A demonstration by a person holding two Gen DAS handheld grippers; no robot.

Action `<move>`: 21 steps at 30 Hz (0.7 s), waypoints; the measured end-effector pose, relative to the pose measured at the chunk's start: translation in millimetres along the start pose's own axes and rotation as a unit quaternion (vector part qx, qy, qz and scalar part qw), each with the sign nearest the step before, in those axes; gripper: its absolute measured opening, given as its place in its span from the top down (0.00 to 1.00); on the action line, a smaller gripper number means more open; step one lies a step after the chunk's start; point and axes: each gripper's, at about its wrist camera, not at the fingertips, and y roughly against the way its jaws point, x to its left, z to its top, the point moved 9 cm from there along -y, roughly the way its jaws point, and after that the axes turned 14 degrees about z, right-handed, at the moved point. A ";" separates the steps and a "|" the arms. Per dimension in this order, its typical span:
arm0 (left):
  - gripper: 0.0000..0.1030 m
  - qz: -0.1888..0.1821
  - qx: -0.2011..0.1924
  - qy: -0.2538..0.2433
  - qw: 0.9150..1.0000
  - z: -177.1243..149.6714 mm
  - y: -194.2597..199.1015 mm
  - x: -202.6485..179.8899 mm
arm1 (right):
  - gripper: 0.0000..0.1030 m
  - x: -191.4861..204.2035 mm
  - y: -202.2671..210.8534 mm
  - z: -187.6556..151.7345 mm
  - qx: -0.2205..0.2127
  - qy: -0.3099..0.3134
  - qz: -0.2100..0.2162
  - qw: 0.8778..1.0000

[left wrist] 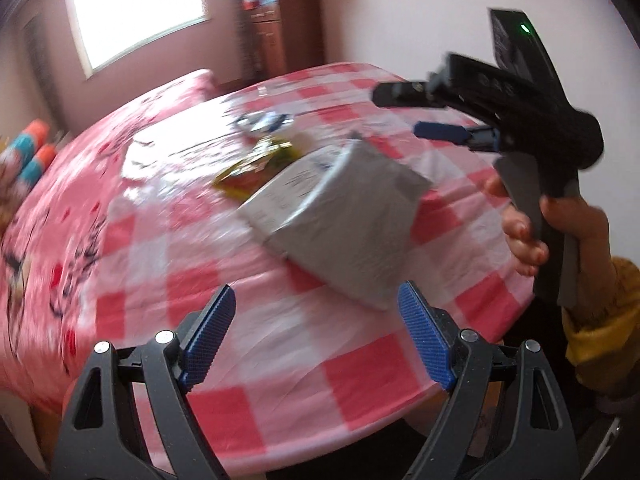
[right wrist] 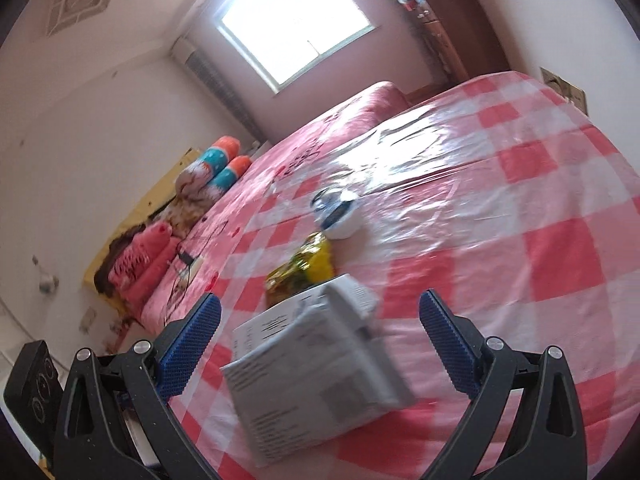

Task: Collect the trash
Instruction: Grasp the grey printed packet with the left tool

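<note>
Both my grippers hang spread and empty over the checked tablecloth (right wrist: 540, 248); the grey parcel (right wrist: 320, 368) lies just ahead between the right gripper (right wrist: 320, 344) fingers, the left gripper (left wrist: 316, 336) just short of it, yellow wrapper (right wrist: 304, 272) and crumpled white-and-blue scrap (right wrist: 336, 216) beyond; I judge I'm lining up a pickup.

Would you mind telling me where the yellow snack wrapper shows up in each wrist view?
Left wrist view: the yellow wrapper lies at centre, just left of and behind the grey parcel.
Right wrist view: the wrapper sits at centre, just above the parcel.
Shared landmark: the blue and white wrapper beyond it.
</note>
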 end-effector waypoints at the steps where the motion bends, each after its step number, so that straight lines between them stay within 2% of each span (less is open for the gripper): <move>1: 0.18 -0.001 0.001 -0.017 1.000 3.6 -2.8 -8.4 | 0.05 -6.4 5.7 3.2 -0.006 -0.005 0.001 1.000; 6: 0.18 0.002 -0.001 -0.097 0.995 21.1 -14.9 -41.3 | 0.05 -25.2 16.6 12.2 -0.019 -0.021 0.008 1.000; 14: 0.18 0.013 0.012 -0.185 0.983 39.5 -42.3 -65.7 | 0.05 -38.1 22.3 14.8 -0.016 -0.044 0.027 0.999; 21: 0.18 0.021 0.028 -0.211 0.977 48.2 -58.0 -67.7 | 0.05 -41.9 21.9 15.4 -0.012 -0.060 0.046 0.997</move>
